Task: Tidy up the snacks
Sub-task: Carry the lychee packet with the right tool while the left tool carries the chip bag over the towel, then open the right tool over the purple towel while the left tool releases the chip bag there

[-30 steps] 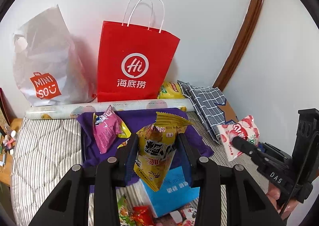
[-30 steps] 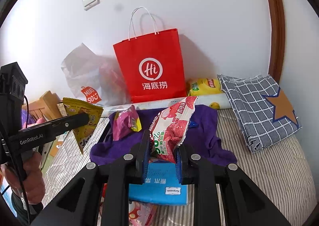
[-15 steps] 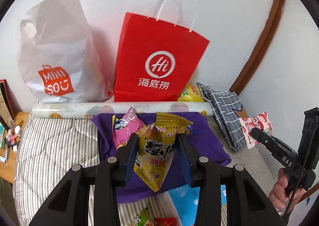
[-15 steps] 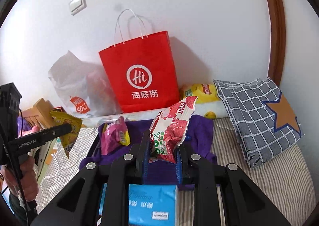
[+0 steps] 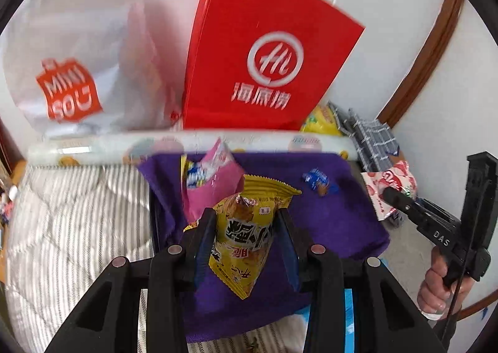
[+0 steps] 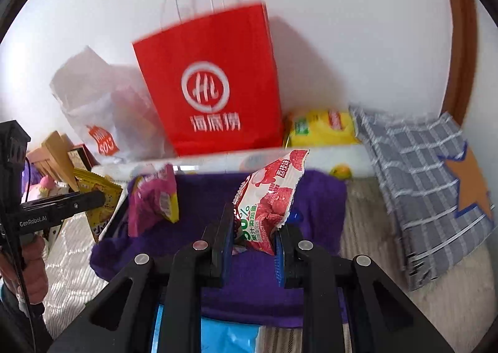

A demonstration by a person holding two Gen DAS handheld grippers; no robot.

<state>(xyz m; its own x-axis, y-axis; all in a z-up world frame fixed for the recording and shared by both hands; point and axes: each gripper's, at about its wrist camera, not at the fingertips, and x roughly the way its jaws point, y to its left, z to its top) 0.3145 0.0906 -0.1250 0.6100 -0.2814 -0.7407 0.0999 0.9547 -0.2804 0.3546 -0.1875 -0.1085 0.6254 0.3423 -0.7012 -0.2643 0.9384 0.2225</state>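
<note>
Nearest the left wrist camera, the left gripper (image 5: pixel 246 234) is clamped on a yellow snack packet (image 5: pixel 244 236), held upright above a purple cloth (image 5: pixel 336 219). Nearest the right wrist camera, the right gripper (image 6: pixel 253 230) is clenched on a red-and-white lychee jelly packet (image 6: pixel 269 197), gripped by its lower half above the same cloth.

Both packets look light, crinkly and soft. The film is probably slippery, so a pinch across the flat body, as now, seems safest; squeezing hard could crush the contents.

On the cloth lie one pink snack packet (image 5: pixel 207 177) and one small blue wrapped sweet (image 5: pixel 317 180). Behind them runs one printed roll (image 5: pixel 93 150). Against the wall stand one red paper bag (image 6: pixel 211 85), one white Miniso plastic bag (image 5: pixel 71 57) and one yellow packet (image 6: pixel 320 128). One checked grey cushion (image 6: pixel 423 172) lies to the right.
</note>
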